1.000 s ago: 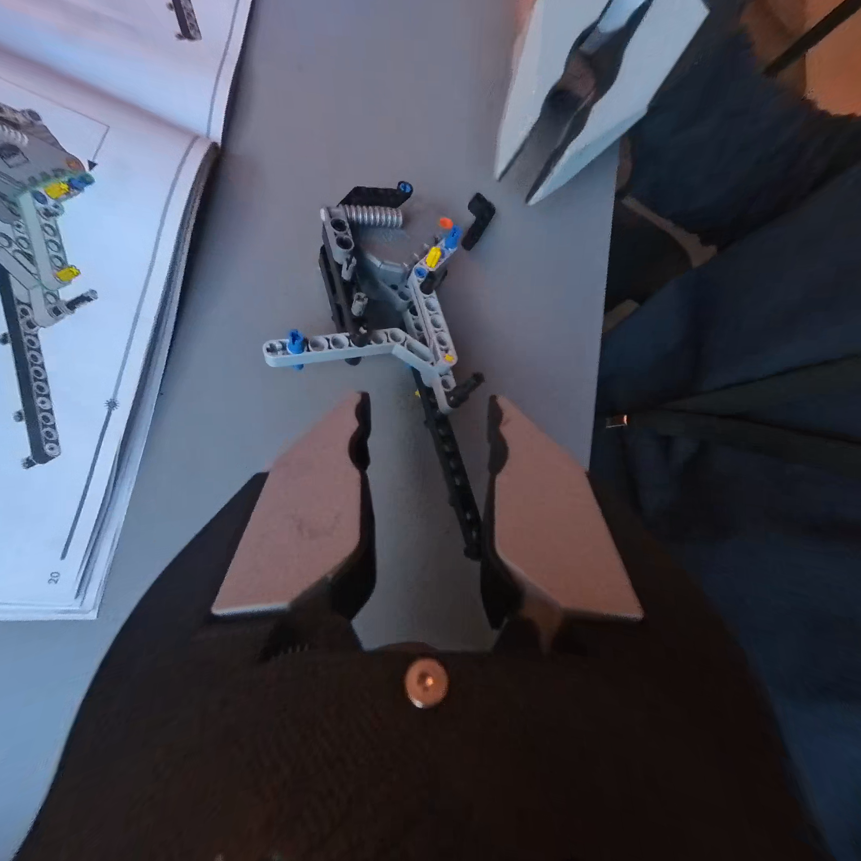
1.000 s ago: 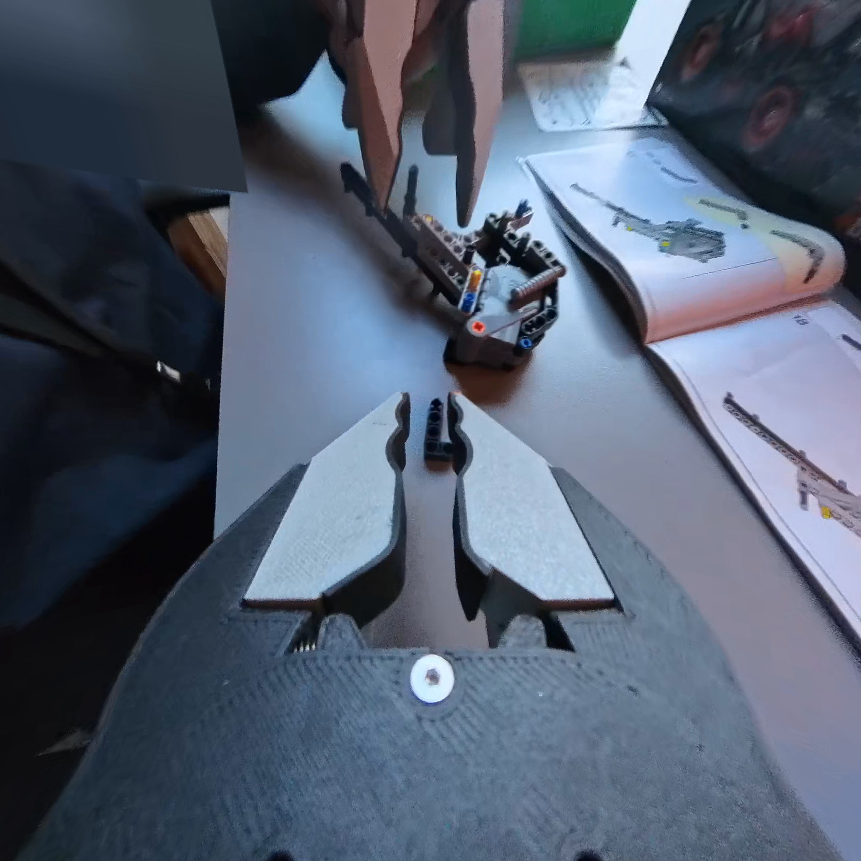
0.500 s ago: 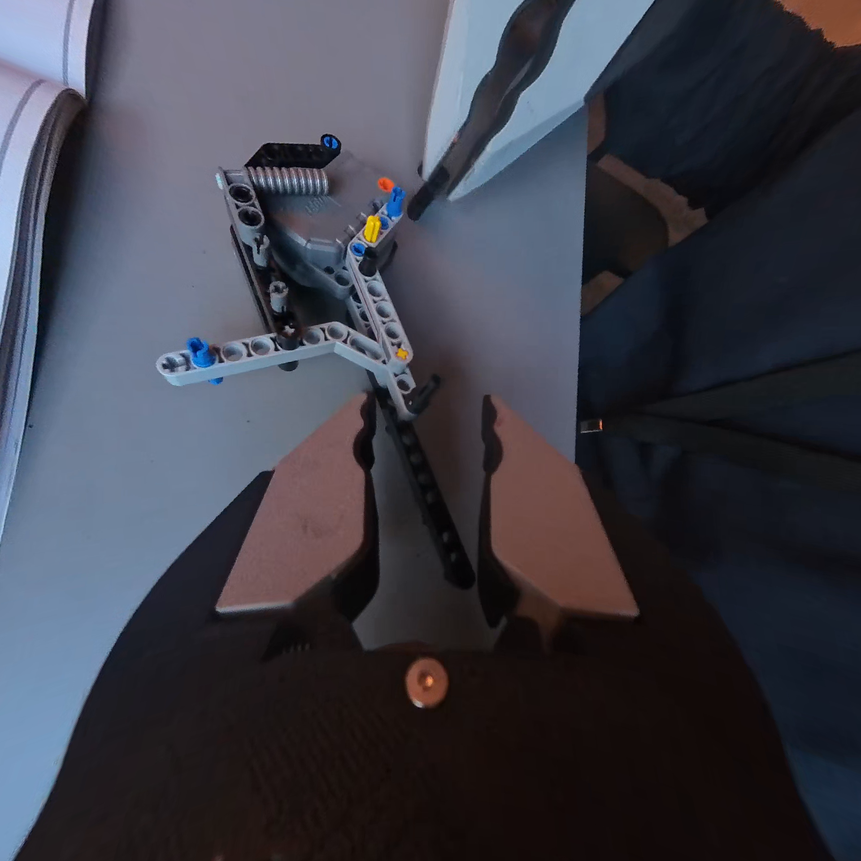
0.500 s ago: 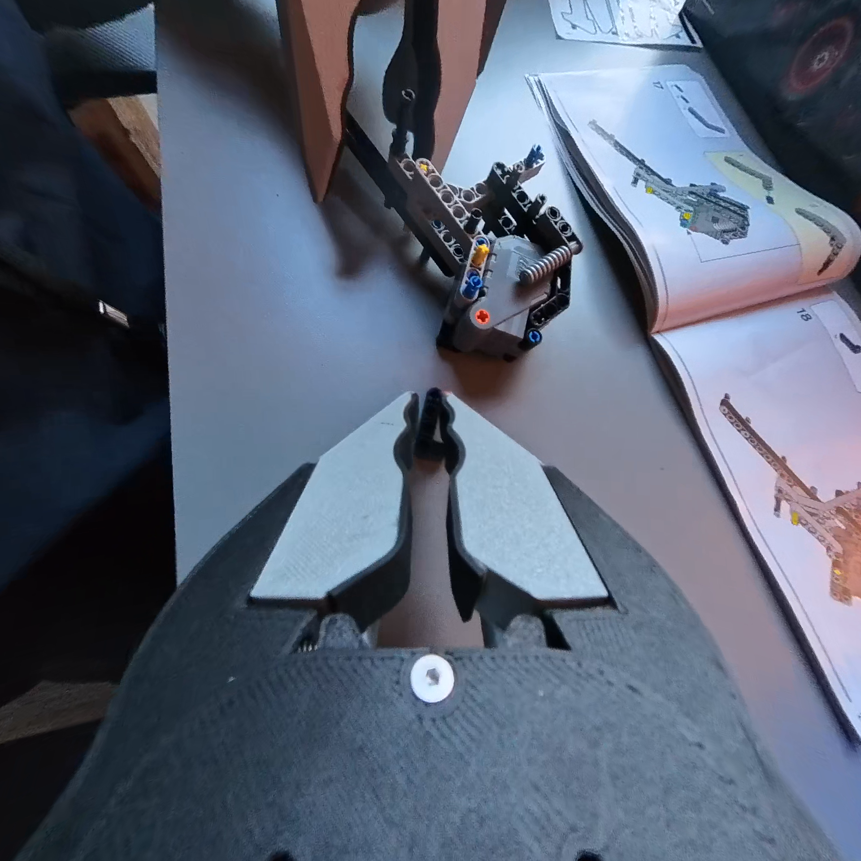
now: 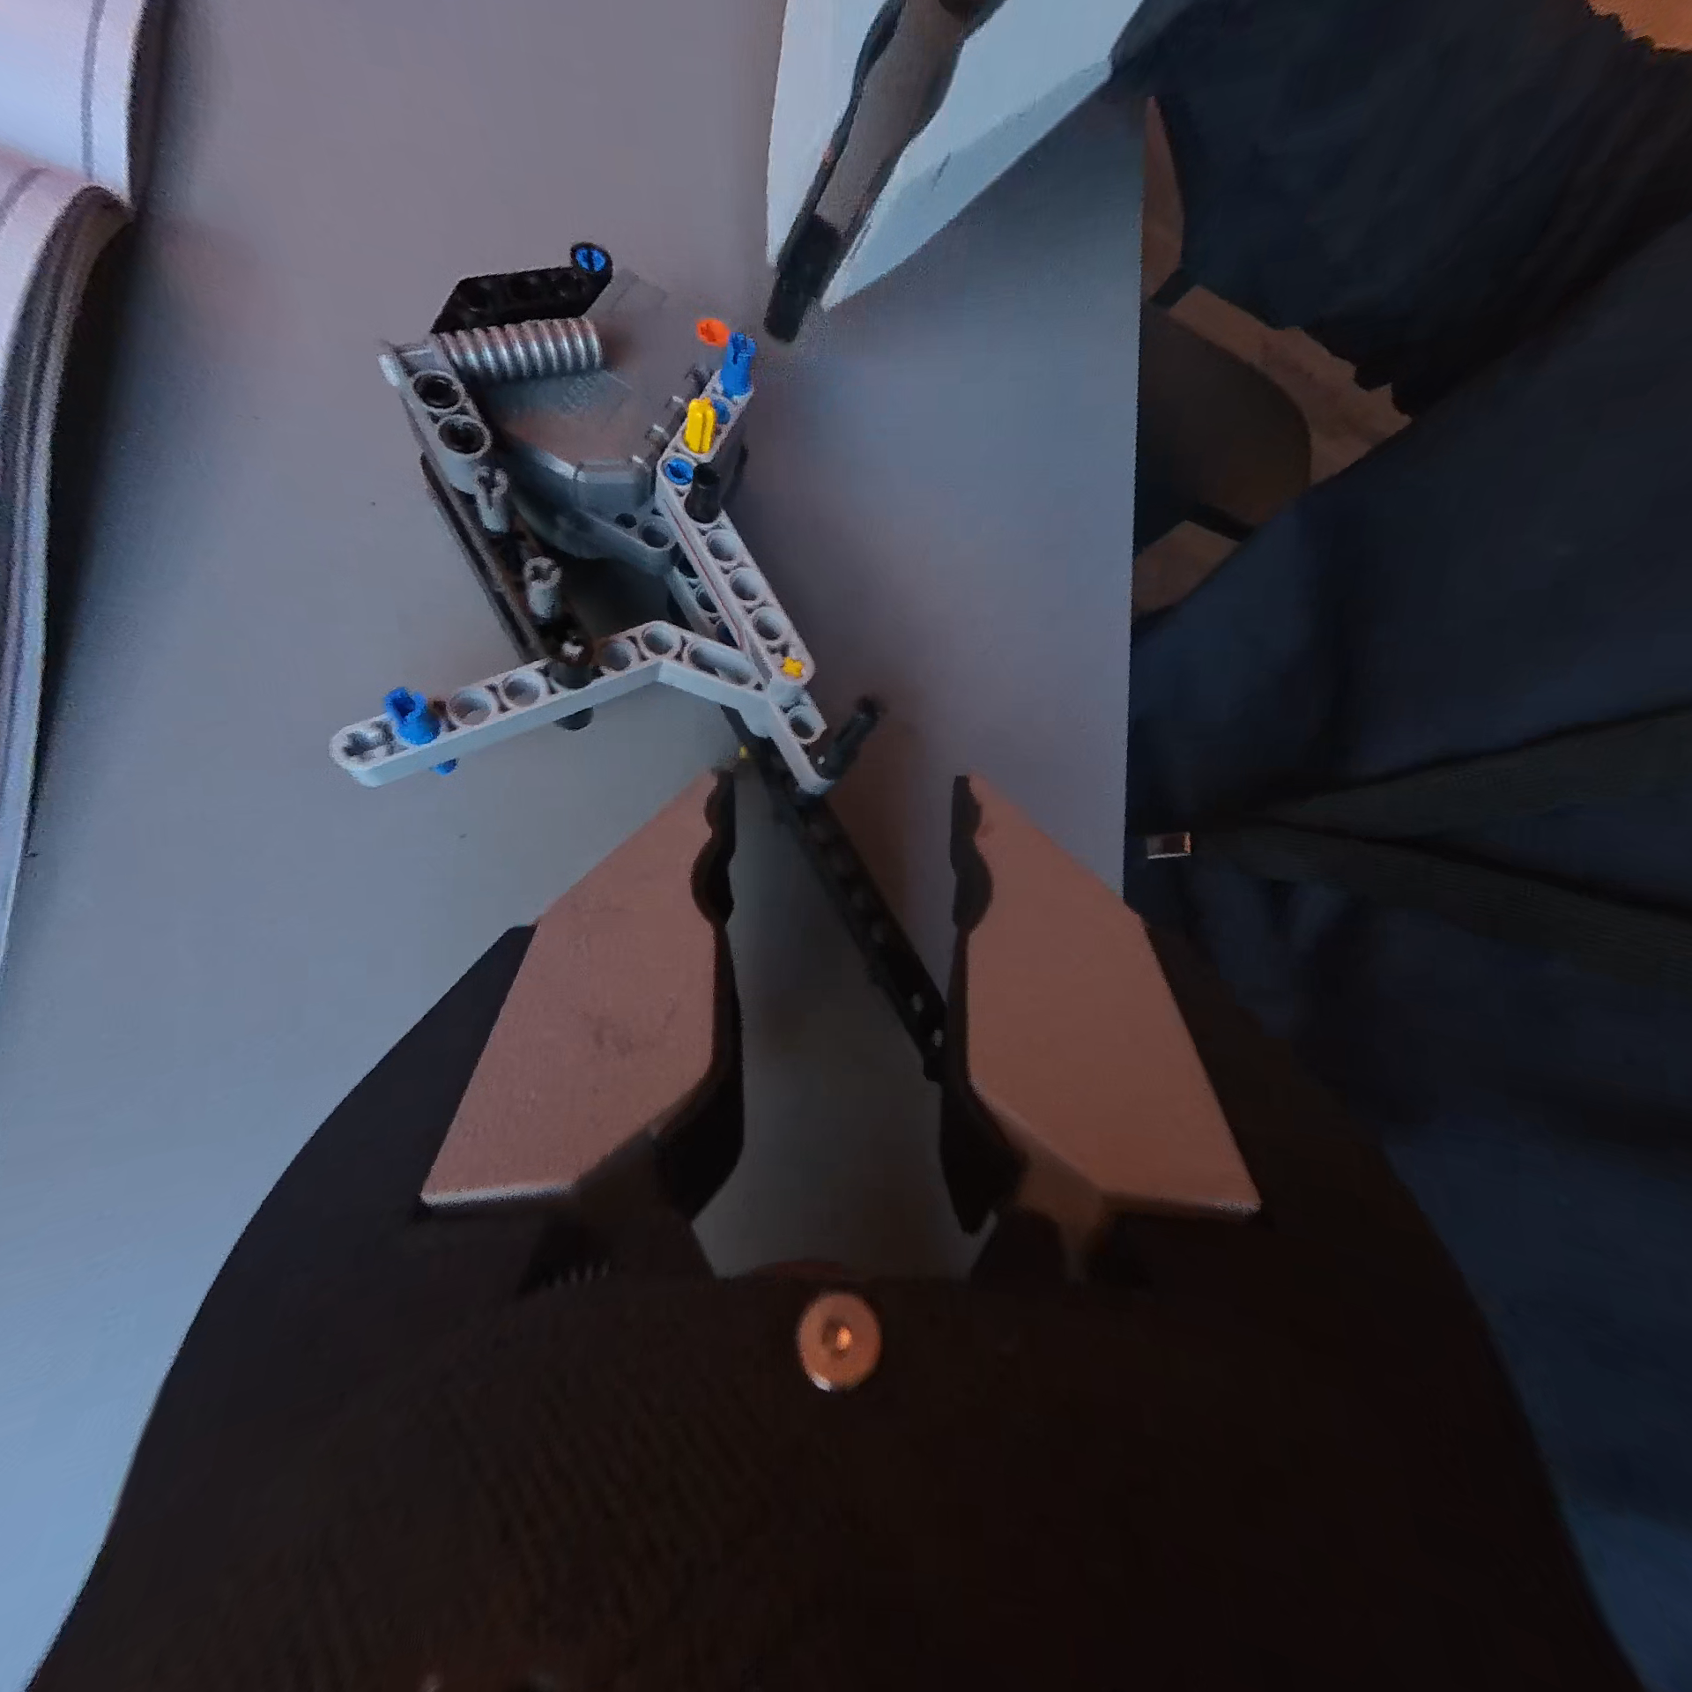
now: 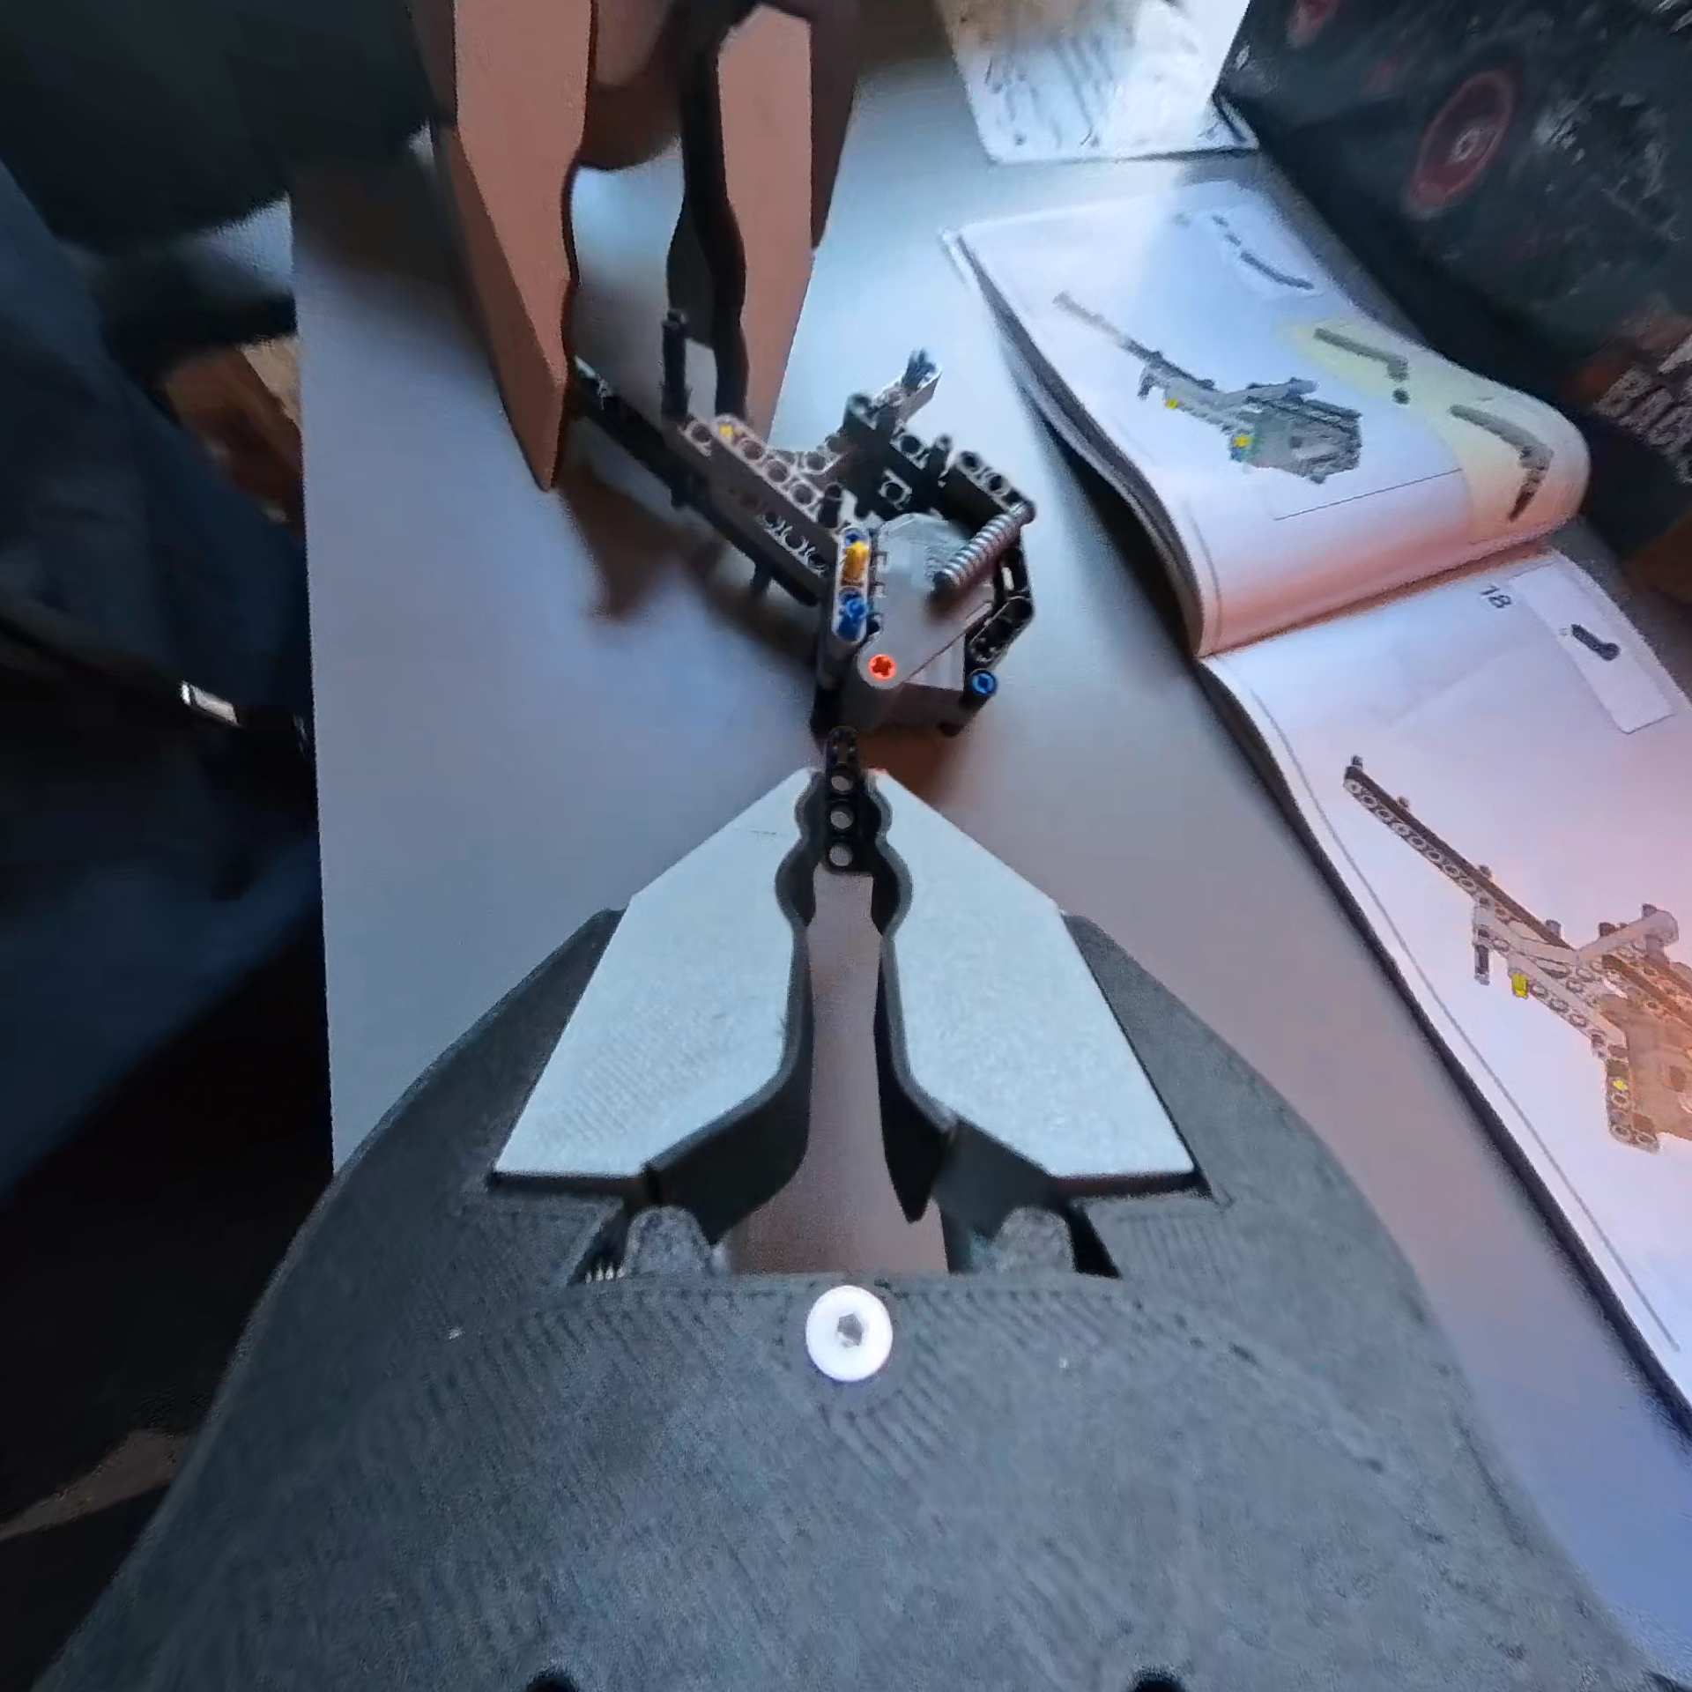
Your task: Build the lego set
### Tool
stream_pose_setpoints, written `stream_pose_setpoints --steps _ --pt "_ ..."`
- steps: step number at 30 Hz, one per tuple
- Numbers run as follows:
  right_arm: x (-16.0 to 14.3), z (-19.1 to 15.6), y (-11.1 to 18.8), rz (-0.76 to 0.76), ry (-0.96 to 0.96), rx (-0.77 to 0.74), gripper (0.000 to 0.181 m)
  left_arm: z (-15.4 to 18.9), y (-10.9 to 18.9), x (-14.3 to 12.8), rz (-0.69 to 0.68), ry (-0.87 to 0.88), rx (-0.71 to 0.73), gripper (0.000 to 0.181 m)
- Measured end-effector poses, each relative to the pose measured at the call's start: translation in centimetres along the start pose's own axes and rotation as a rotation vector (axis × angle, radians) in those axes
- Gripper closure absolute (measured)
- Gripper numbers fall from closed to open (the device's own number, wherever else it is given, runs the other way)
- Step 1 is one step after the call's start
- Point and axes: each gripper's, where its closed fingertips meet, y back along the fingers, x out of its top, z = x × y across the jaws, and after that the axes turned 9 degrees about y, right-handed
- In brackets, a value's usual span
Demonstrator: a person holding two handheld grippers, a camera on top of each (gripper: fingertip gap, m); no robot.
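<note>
A partly built grey and black Technic assembly (image 5: 595, 513) with a spring, blue and yellow pins and an orange axle end lies on the grey table (image 5: 229, 916). My left gripper (image 5: 838, 792) is open, its brown fingers on either side of the assembly's long black beam (image 5: 865, 916) without gripping it. My right gripper (image 6: 842, 806) is shut on a small black beam (image 6: 840, 815), whose tip is just in front of the assembly's (image 6: 897, 568) near end. The right gripper (image 5: 824, 229) shows in the left wrist view with the small beam (image 5: 797, 284) beside the orange axle end. The left gripper (image 6: 641, 229) shows at the top of the right wrist view.
An open instruction booklet (image 6: 1282, 412) lies right of the assembly, and its edge (image 5: 37, 366) shows at the left of the left wrist view. A dark box (image 6: 1511, 137) stands behind it. The table edge (image 5: 1135, 549) is close, with a person's dark blue clothing (image 5: 1419, 641) beyond. Tip to tip, the grippers are about 10 centimeters apart.
My right gripper shut on the small black beam that lay on the table, lifted it and brought it up to the assembly. My left gripper stayed open around the long black beam.
</note>
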Motion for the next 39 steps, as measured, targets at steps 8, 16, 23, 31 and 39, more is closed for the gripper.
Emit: stream_pose_setpoints --steps 8,16,23,31,39 --pt "3.6 2.0 1.2 0.158 -0.135 0.047 0.177 -1.2 4.6 2.7 0.091 -0.03 0.102 0.139" --pt "4.8 2.8 -0.8 0.074 -0.041 0.057 0.177 -1.8 3.1 4.7 0.042 -0.106 0.111 0.145" --pt "5.5 5.4 2.9 0.333 -0.024 -0.045 0.177 -3.2 4.1 5.9 0.234 -0.057 0.103 0.143" --pt "3.9 6.5 3.0 0.3 -0.087 -0.08 0.177 -4.1 5.1 7.0 0.364 0.085 0.081 0.143" --pt "2.5 6.5 1.5 0.205 -0.081 -0.083 0.177 -5.2 4.2 6.3 0.32 0.097 0.116 0.143"
